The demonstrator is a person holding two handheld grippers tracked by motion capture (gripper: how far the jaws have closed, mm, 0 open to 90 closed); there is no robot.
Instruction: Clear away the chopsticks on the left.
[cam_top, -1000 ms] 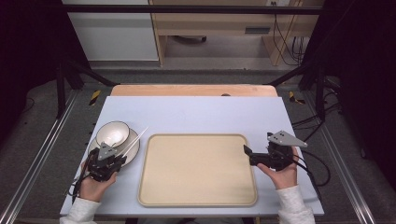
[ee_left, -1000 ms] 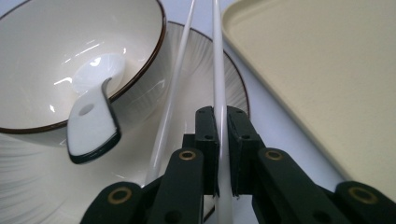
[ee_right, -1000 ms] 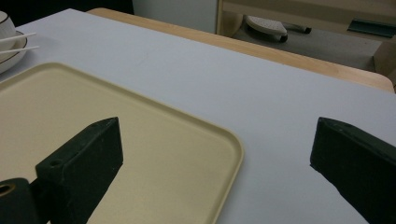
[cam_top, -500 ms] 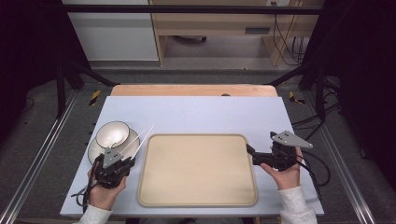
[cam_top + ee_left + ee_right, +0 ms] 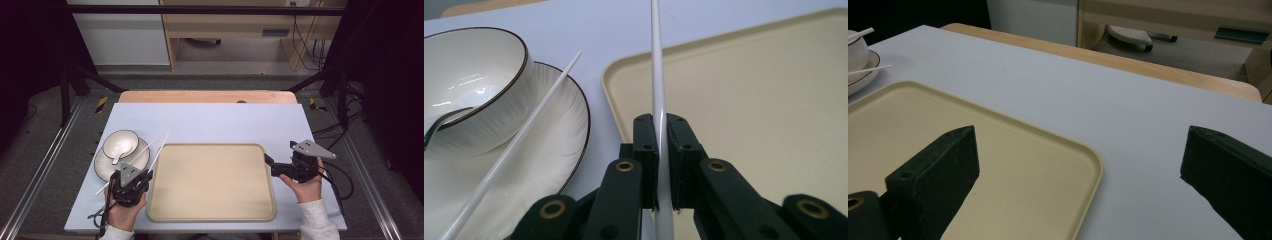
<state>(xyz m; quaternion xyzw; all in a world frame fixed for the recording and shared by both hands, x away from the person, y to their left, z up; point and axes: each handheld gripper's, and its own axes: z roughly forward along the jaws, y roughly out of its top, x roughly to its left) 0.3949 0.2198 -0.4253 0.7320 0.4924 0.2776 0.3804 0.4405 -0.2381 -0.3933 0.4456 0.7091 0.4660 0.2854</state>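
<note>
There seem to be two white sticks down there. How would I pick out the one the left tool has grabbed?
Start at the big beige tray in the middle of the table. Along its left edge, beside the plate and bowl, lie two white chopsticks. The gripped chopstick is the one nearer the tray, clamped between the left gripper's black jaws; the other chopstick lies loose across the plate.

Left gripper (image 5: 662, 150) clamped on a white chopstick (image 5: 658, 80).
Second chopstick (image 5: 519, 145) lies across plate (image 5: 564, 130); bowl (image 5: 474, 85) on it, tray (image 5: 749, 100) beside.
</note>
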